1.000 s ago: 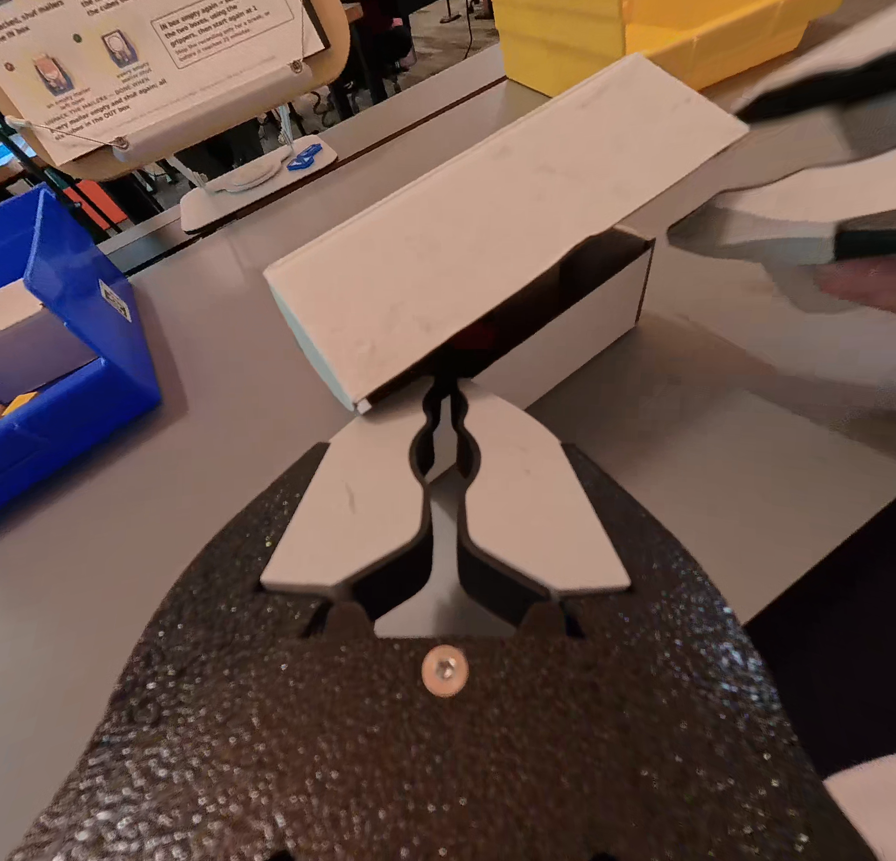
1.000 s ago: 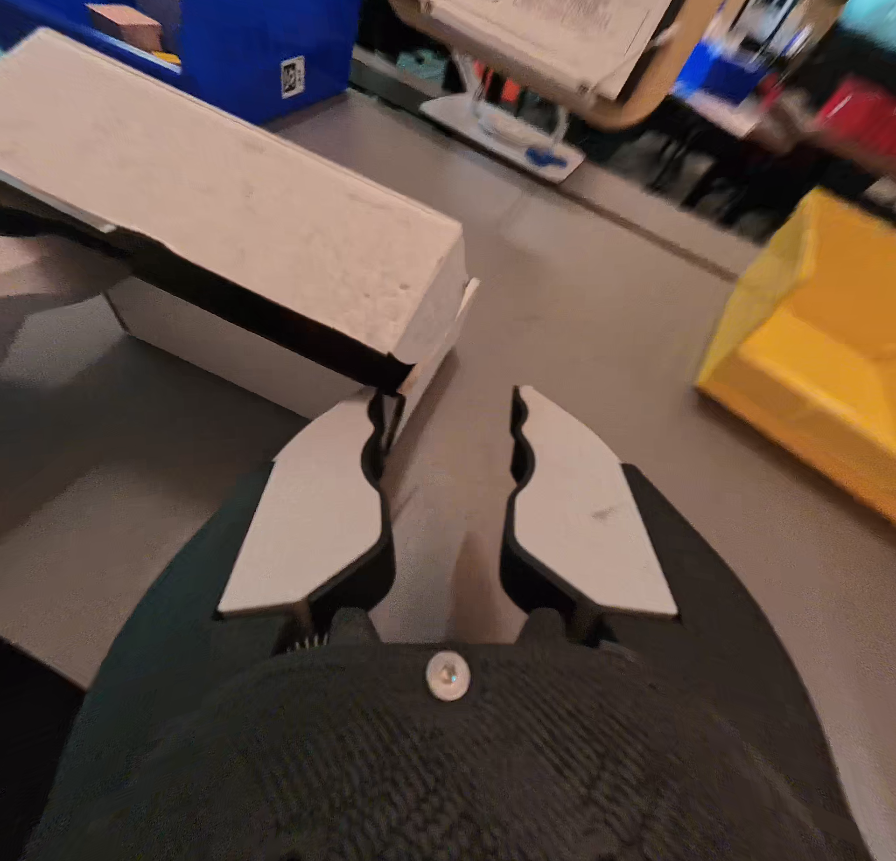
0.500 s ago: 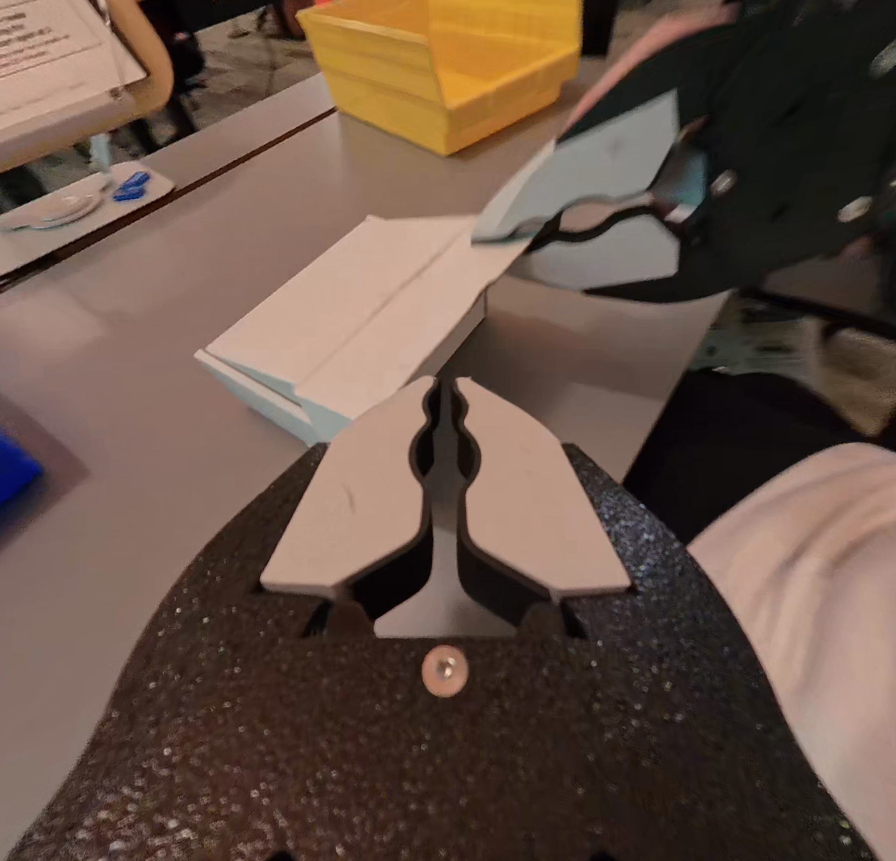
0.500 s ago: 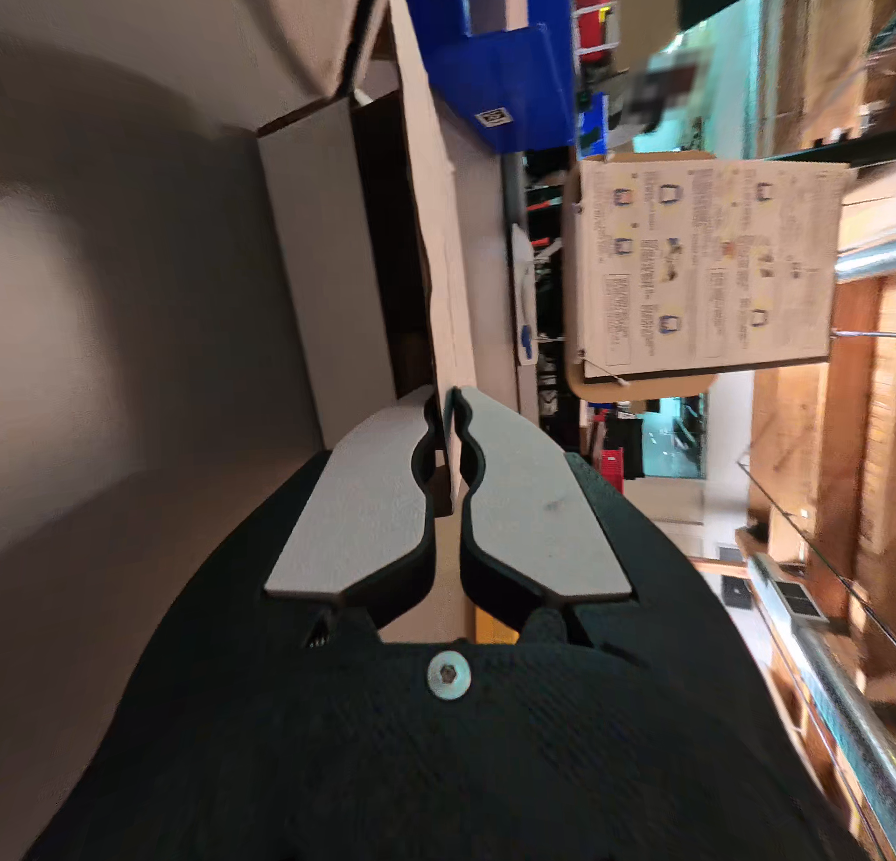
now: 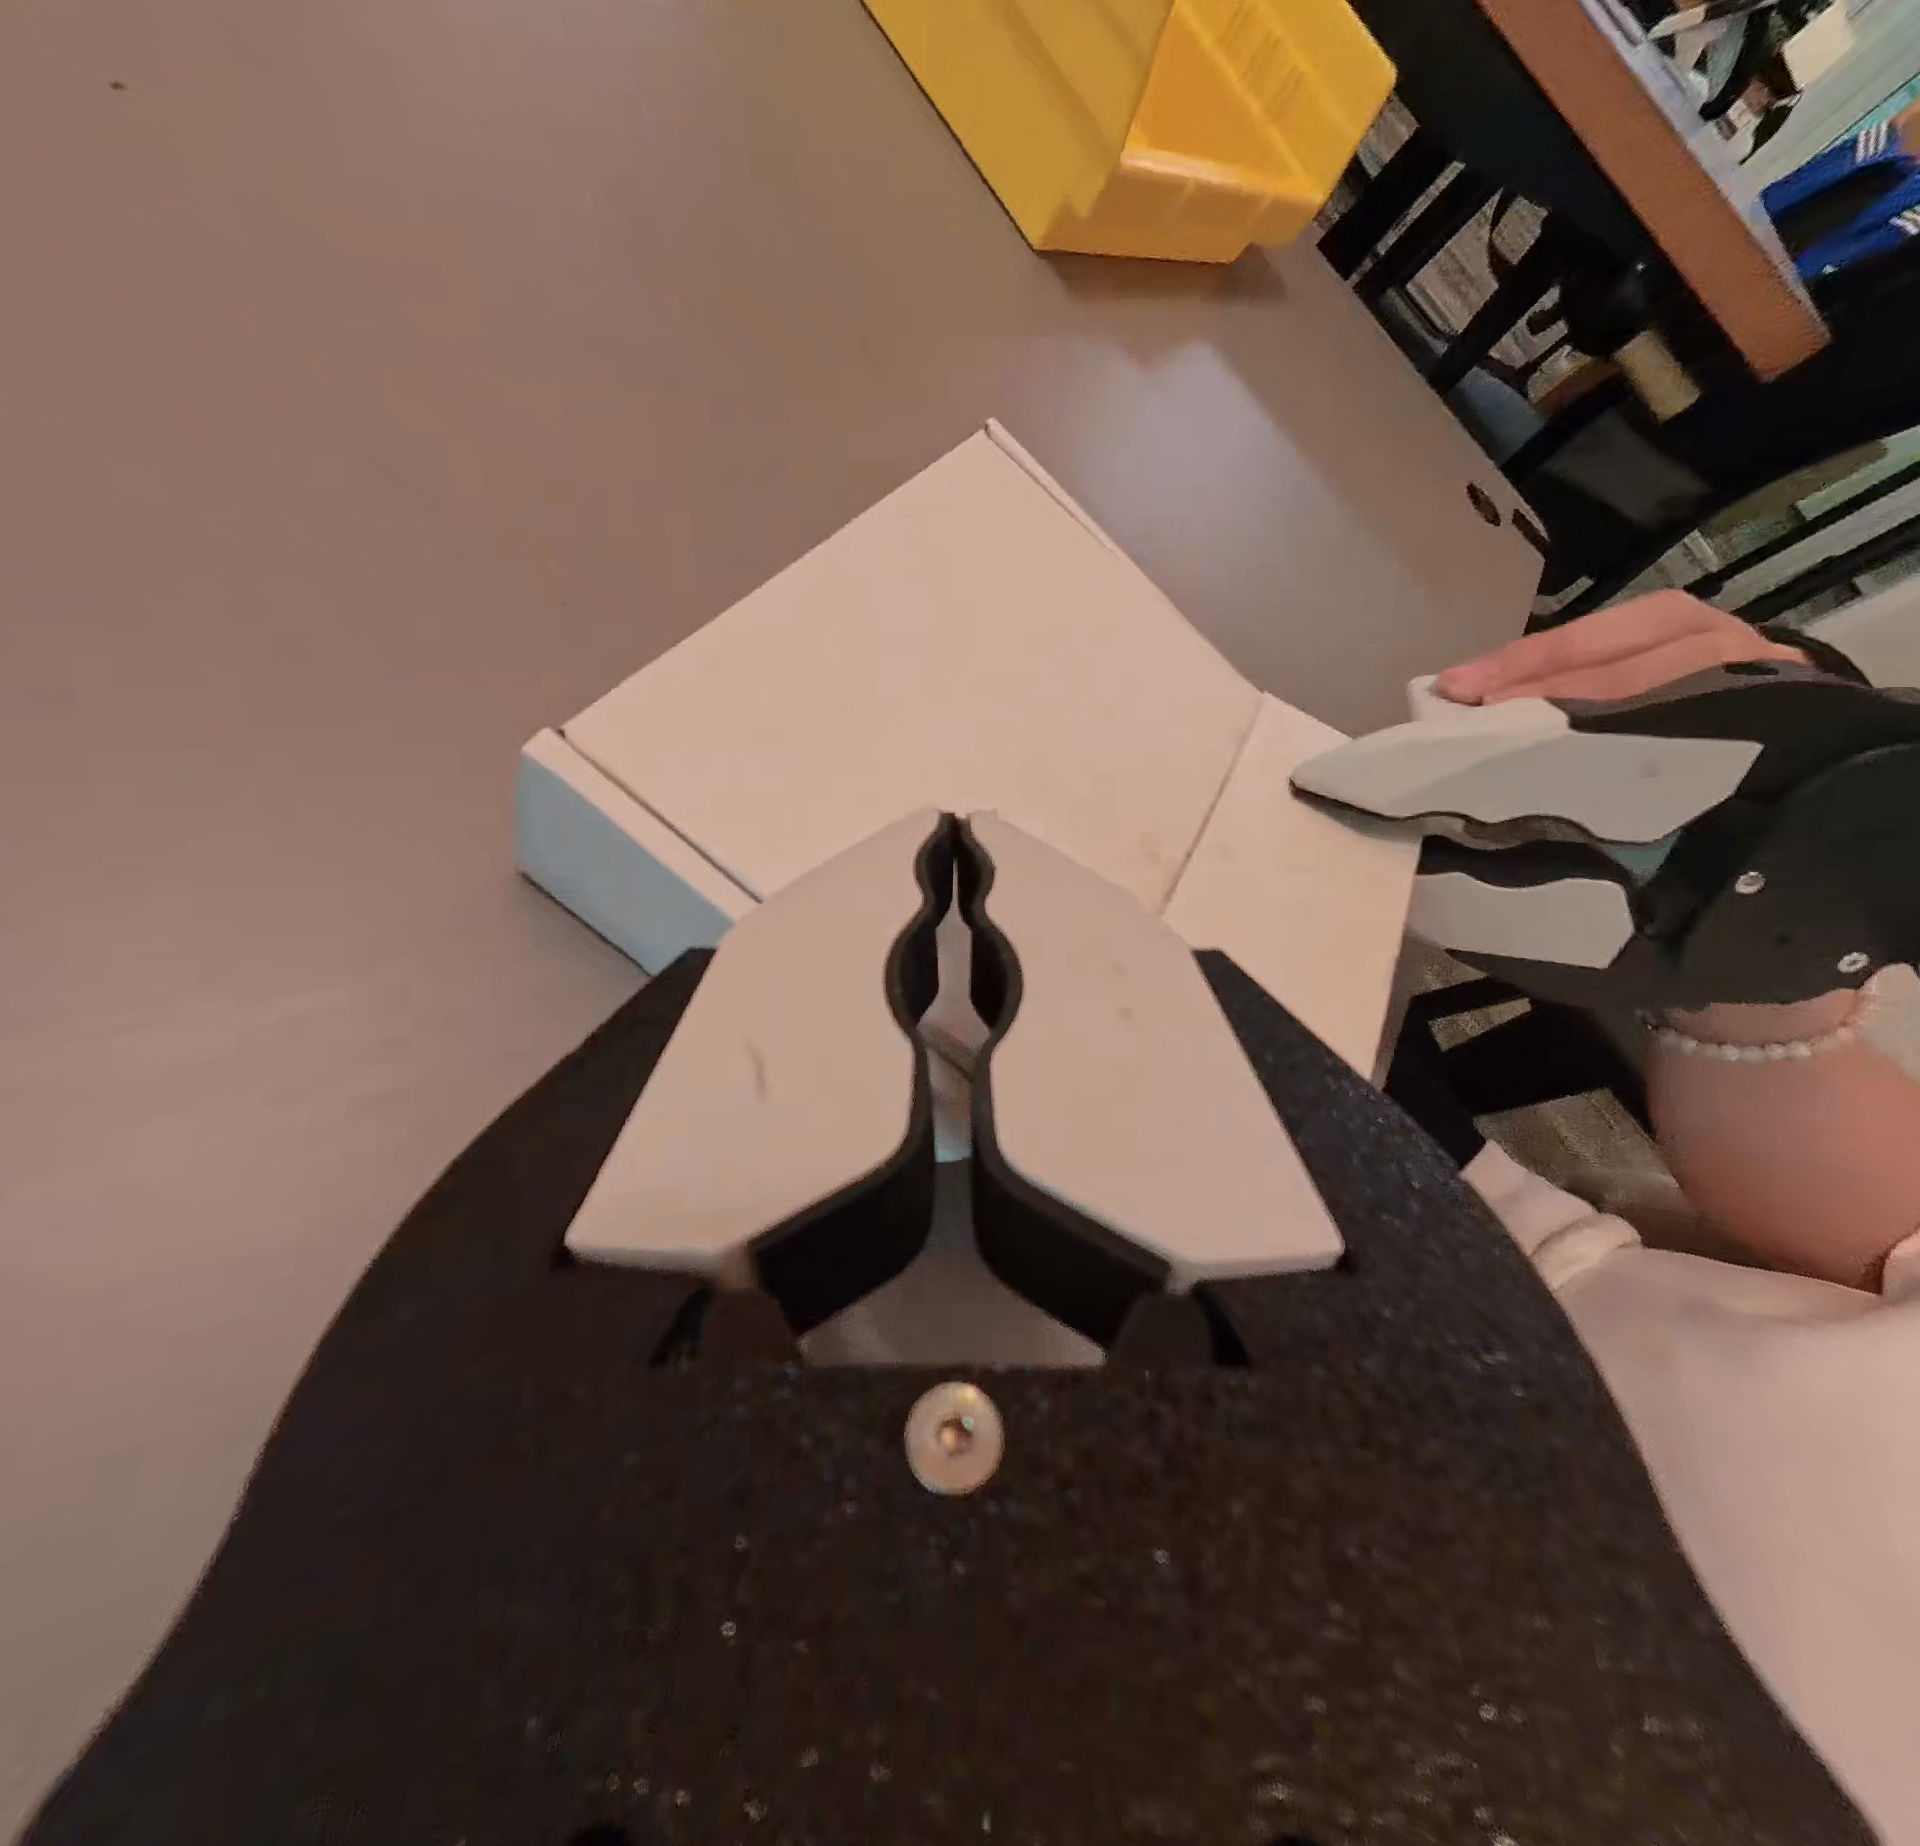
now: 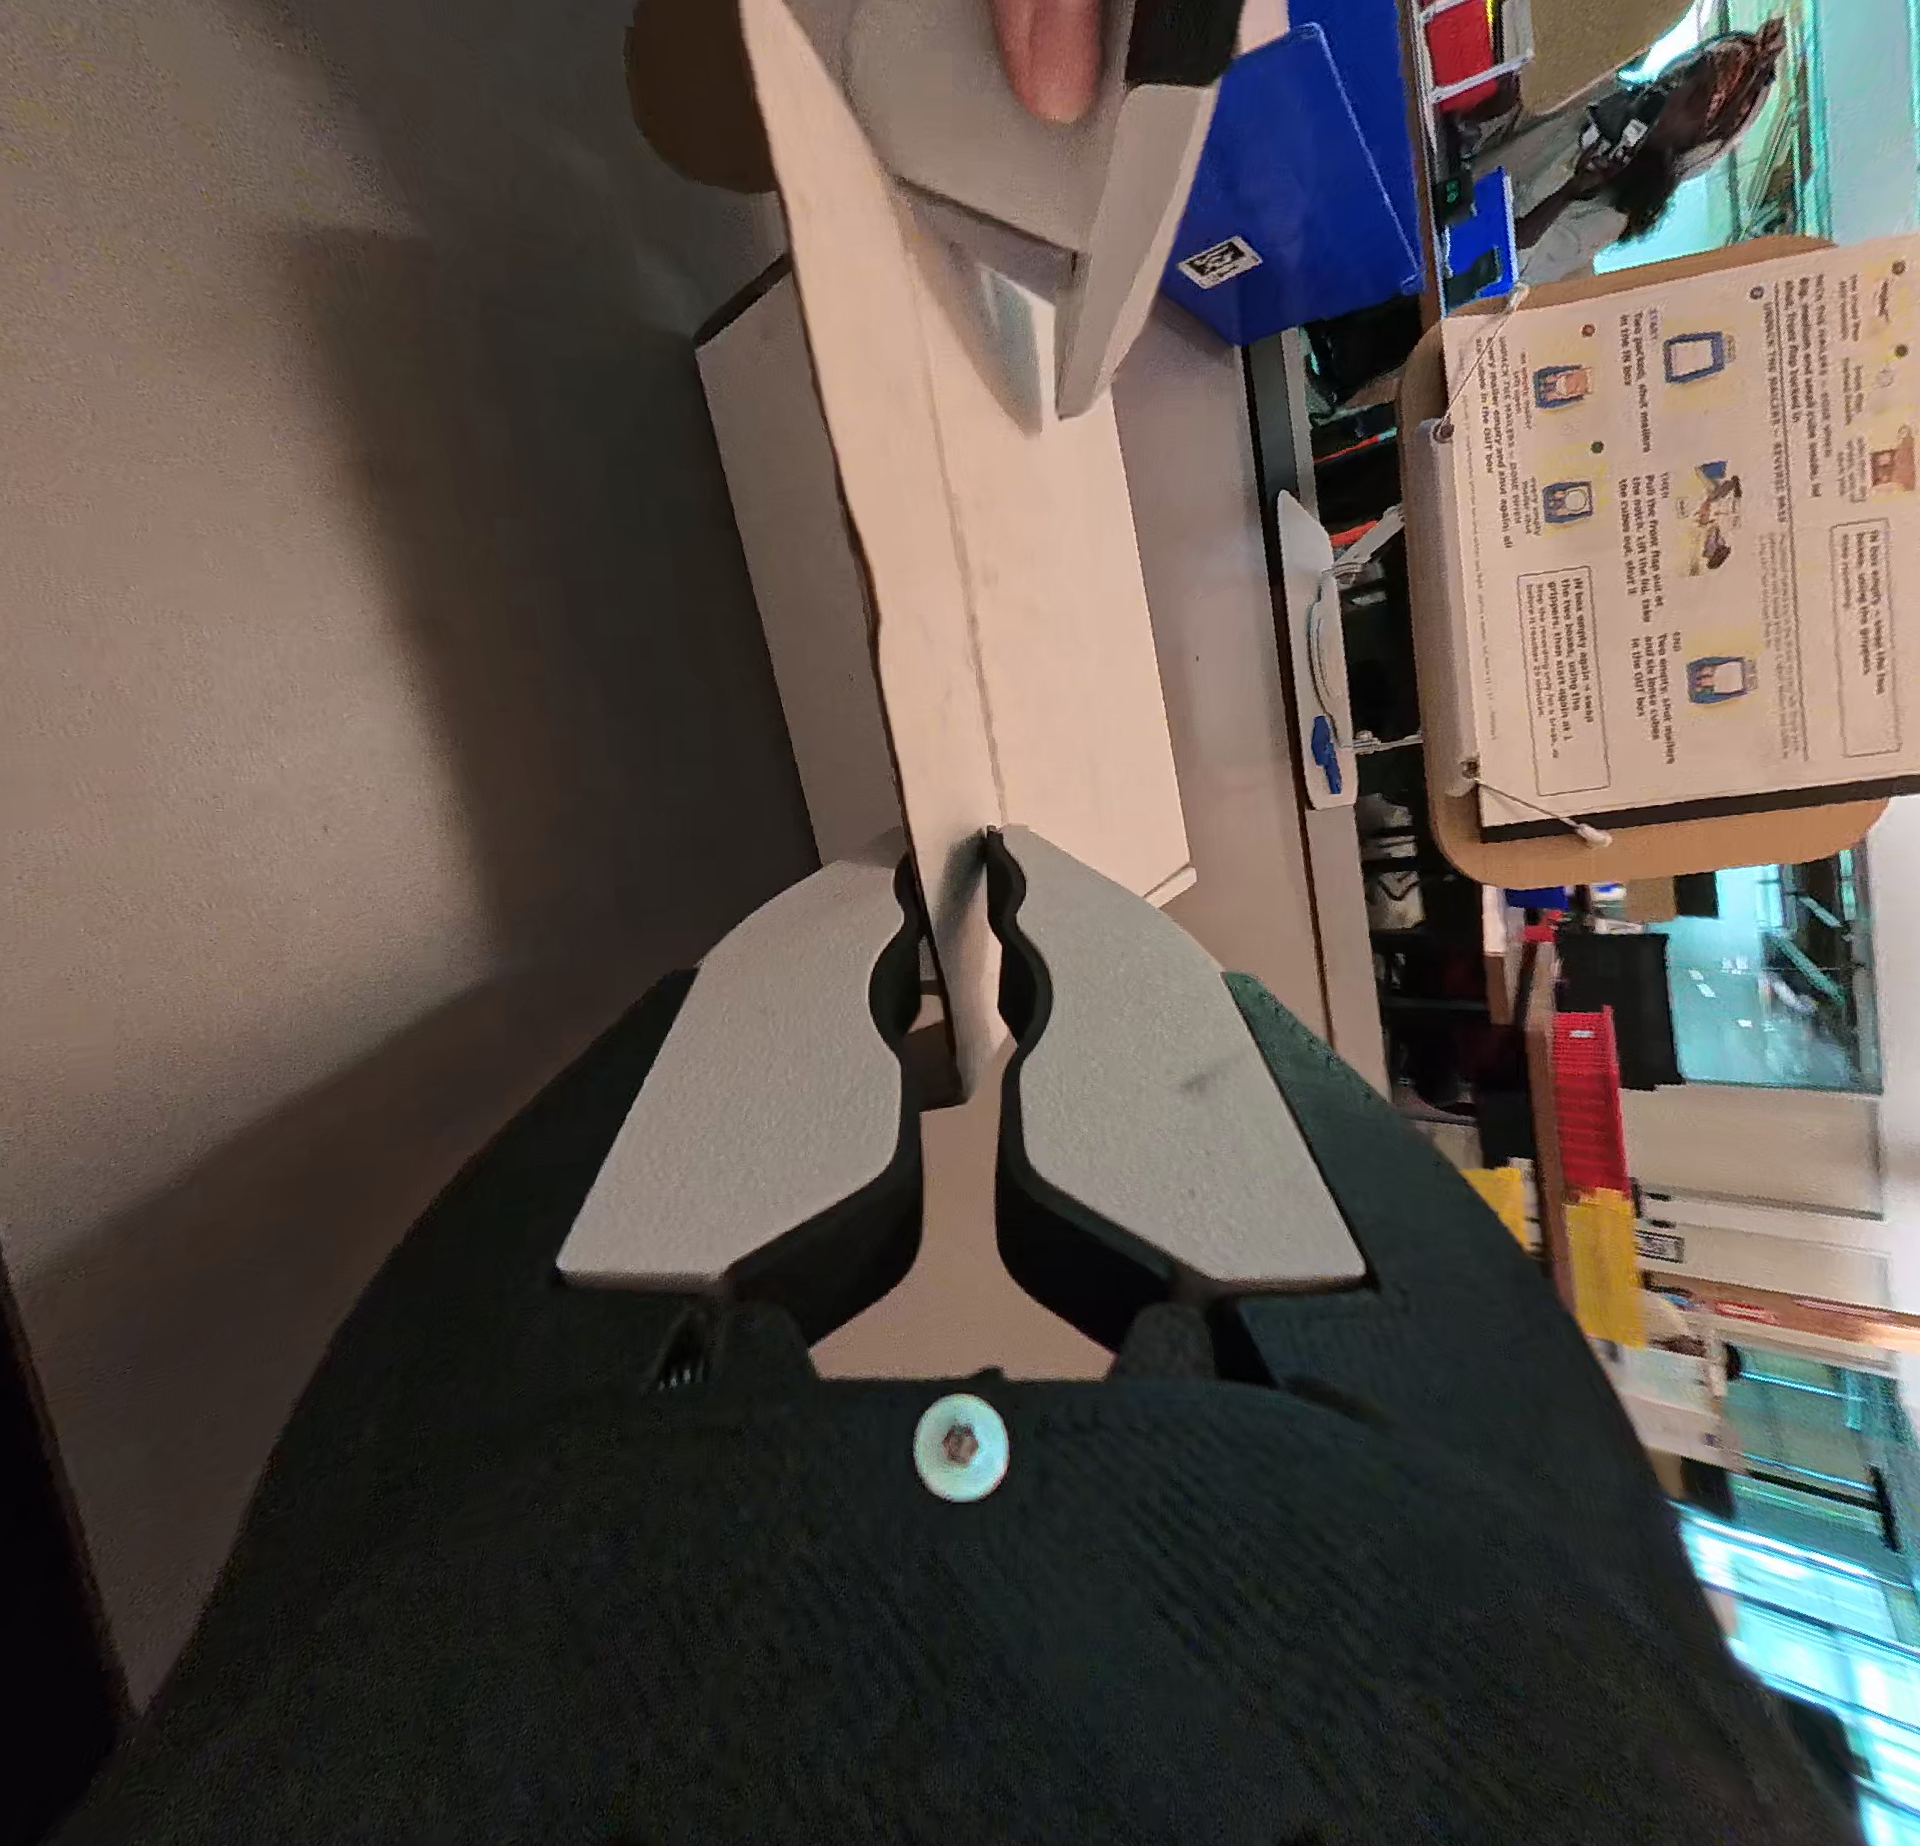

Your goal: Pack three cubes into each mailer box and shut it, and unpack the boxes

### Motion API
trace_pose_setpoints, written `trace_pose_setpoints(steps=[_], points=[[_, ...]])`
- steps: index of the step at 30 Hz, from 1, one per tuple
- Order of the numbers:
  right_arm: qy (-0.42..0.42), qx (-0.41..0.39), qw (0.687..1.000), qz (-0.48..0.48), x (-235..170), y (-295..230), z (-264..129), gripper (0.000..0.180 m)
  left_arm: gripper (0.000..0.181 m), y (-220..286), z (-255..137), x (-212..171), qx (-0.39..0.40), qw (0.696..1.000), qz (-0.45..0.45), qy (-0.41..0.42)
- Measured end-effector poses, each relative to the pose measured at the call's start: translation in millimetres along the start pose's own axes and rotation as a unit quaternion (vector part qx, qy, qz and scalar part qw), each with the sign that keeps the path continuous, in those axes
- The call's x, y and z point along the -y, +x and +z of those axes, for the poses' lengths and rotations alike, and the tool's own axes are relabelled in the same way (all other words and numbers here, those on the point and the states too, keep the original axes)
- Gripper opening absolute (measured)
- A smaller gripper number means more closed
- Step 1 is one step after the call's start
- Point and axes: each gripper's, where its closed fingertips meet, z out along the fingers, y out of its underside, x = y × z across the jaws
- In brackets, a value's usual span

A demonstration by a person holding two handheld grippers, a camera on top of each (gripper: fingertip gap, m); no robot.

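- Left wrist view shows your left tongs (image 5: 954,832) clenched on nothing, their tips meeting just above the near edge of the white mailer box (image 5: 914,653).
- That box sits on the grey desk (image 5: 364,394) with its lid down over the body and the front flap (image 5: 1299,903) sticking out toward you.
- Your right tongs (image 5: 1361,830) come in from the right of this view, pinched on that flap, with your fingers (image 5: 1590,653) resting along the top of them.
- Right wrist view, rolled sideways, shows your right tongs (image 6: 951,851) gripping the flap's edge (image 6: 961,965) between their 2 tips.
- Farther along the box here, your left tongs (image 6: 1049,383) press against the lid (image 6: 1060,653).
- 1 yellow bin (image 5: 1174,82) stands well beyond the box; 1 blue bin (image 6: 1299,186) and an instruction board (image 6: 1662,549) lie behind it.
- No cubes are visible in either view.
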Motion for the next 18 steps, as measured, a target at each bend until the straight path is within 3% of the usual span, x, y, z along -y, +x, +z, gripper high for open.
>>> trace_pose_setpoints(steps=[6, 13, 18], points=[[0.026, 0.020, 0.998, 0.054, -0.3, -4.5, 4.1, 0.013, 0.000, 4.2, -9.6, -3.0, -0.004, 1.000, 0.002, 0.023], [0.005, 0.007, 1.000, -0.001, -1.8, -6.5, 8.4, 0.015, 0.000, -0.5, -23.5, -0.7, 0.006, 0.999, -0.021, 0.037], [0.015, 0.054, 0.998, 0.037, 1.0, -17.4, 6.2, 0.029, 0.000, -13.4, -16.1, -8.5, 0.018, 0.998, -0.050, 0.021]])
